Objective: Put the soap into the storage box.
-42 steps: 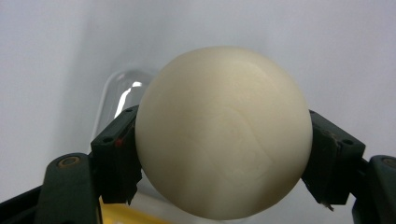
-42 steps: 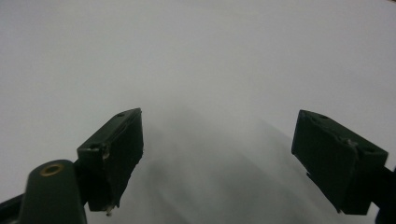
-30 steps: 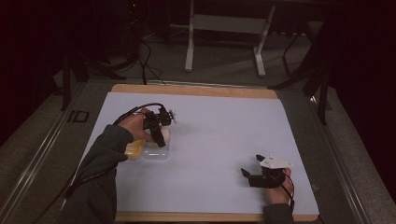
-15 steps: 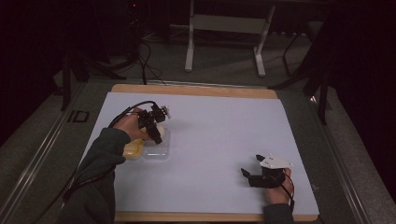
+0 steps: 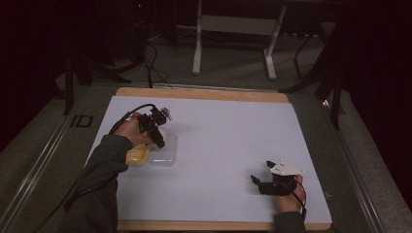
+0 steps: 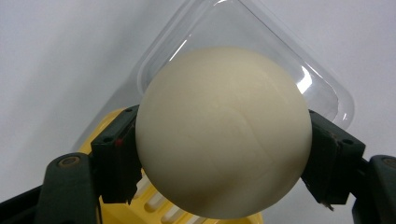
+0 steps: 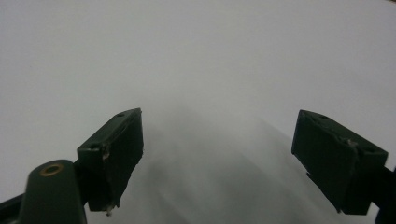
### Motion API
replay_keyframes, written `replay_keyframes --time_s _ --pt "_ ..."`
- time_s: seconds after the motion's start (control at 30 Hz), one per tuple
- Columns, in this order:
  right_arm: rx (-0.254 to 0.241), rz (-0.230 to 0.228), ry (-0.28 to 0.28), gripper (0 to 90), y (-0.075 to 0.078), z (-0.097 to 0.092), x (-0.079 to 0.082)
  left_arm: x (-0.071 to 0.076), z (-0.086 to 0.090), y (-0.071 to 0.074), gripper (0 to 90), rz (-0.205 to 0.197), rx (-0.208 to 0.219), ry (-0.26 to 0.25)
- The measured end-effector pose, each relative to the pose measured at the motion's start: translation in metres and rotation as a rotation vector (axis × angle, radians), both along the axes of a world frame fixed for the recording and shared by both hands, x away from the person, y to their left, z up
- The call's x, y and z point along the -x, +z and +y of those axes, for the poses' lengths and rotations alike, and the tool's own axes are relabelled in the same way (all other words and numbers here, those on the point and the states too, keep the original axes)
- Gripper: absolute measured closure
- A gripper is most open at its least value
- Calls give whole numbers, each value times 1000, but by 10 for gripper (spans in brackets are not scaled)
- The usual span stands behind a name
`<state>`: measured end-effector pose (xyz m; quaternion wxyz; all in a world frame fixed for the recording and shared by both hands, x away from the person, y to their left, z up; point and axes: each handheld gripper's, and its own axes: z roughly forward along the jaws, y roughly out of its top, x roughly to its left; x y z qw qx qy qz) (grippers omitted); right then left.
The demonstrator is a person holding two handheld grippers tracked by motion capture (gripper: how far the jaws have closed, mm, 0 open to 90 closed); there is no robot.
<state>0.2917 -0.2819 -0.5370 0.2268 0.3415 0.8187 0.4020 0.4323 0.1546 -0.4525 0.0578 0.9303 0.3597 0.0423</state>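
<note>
Holding: the left gripper (image 6: pixel 224 154) pinches a cream-white ball (image 6: pixel 224 130) between its two black fingers (image 6: pixel 116 158), one pad on each flank at about the widest part.
Ball's place: squarely between those fingers and bulging past their tips; in the high view the ball (image 5: pixel 160 134) shows as a pale patch just beyond the left gripper (image 5: pixel 156 137).
Beneath the fingers: a clear plastic lid (image 6: pixel 299 70) lies beyond the fingertips, and a yellow slotted tray (image 6: pixel 159 207) sits below and nearer the finger bases; in the high view the yellow tray (image 5: pixel 136 156) and the clear lid (image 5: pixel 165 154) lie side by side on the worktop (image 5: pixel 228 136).
Contact with tray: whether the ball touches the tray or hangs just above it cannot be told.
Right gripper: the right gripper (image 7: pixel 219 154) has its fingers spread wide with nothing between them, above bare worktop; in the high view this gripper (image 5: pixel 265 184) rests well apart from the ball.
Handling, as a judgement: the ball looks smooth, matt and light, probably firm; being round, it could squirt out if pinched off-centre.
Where to grip: across the middle, pads opposite each other, with moderate pressure only.
</note>
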Motion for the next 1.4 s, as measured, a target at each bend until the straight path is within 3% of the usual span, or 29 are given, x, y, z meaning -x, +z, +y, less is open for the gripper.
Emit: replay_keyframes --time_s 0.5,1.03,1.4 --pt "1 0 0 164 0 0 0 4 12 -1 252 -5 -6 32" --pt "2 1 -1 164 0 0 0 8 27 4 251 -16 26 22" --pt "2 1 1 164 0 1 0 12 36 4 251 -27 3 3"
